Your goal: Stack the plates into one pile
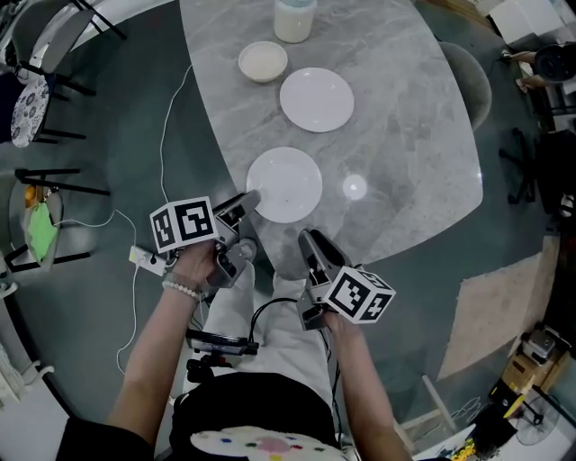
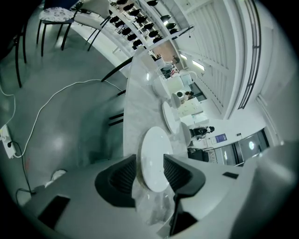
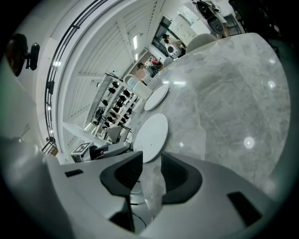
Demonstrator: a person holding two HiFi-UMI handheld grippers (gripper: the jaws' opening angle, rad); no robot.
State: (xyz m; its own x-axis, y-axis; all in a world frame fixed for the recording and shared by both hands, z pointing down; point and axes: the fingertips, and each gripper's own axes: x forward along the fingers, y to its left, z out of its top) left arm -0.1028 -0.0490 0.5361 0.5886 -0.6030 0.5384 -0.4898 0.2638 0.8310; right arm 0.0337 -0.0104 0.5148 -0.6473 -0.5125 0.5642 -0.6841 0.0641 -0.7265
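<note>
Left gripper [image 2: 149,158]: its jaws are standing spread, one above and one below, with the closest rim of the near plate [image 2: 154,158] sitting in the gap between them. A thin dark gap is showing between the lower pad and the plate, so no pinch is being made; whether the upper pad is touching the rim cannot be told. In the head view the left gripper [image 1: 249,200] is meeting the left edge of the near plate [image 1: 284,184], which is lying flat by the near edge of the grey marble table [image 1: 405,153]. The left hand [image 1: 193,266] is holding the tool rolled onto its side and angled downward, with its marker cube [image 1: 183,222] facing up and a bead bracelet [image 1: 183,288] showing at the wrist. Right gripper [image 3: 149,161]: its jaws are standing apart and holding nothing, with only the table edge showing between them. In the head view the right gripper [image 1: 308,239] is hanging just short of the table, near the plate but not touching it, pointing forward and down. The far plate [image 1: 317,99] is lying well apart, further along the table, with a small bowl [image 1: 263,61] and a pale jar [image 1: 294,18] beyond it.
</note>
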